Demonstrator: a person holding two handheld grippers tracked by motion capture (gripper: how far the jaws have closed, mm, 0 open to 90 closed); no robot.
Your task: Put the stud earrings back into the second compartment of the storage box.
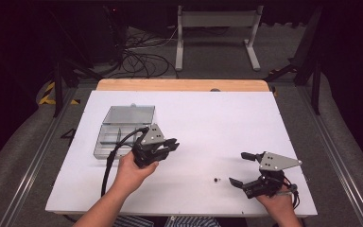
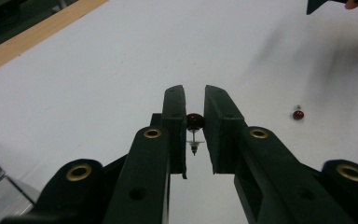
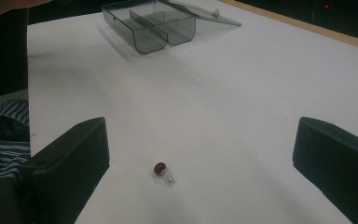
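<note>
Evidently the move ahead turns on two tiny pieces: the left gripper point(image 2: 194, 135) has its jaws drawn narrow on a small dark-red bead-headed stud with a thin metal pin point(image 2: 194, 122), the bead pinched between the inner faces near the tips and the pin hanging down toward the table, so its long axis runs roughly across the line of the jaws. A second dark-red bead stud point(image 3: 161, 170) lies loose on the surface just ahead of the right gripper point(image 3: 200, 154), between its two jaws, which stand wide apart; its pin points toward that gripper's right and a little back toward the camera, lying flat. By my judgement the right hand is plainly the nearer one for it, and a straight reach forward would bring the jaws to either side. Behind the left gripper, close to its cable, sits a smoky-grey clear plastic compartment box with its lid open point(image 1: 123, 130); its divided trays look empty. Everything rests on a flat white table top point(image 1: 208, 118), with open room all around the loose stud.
</note>
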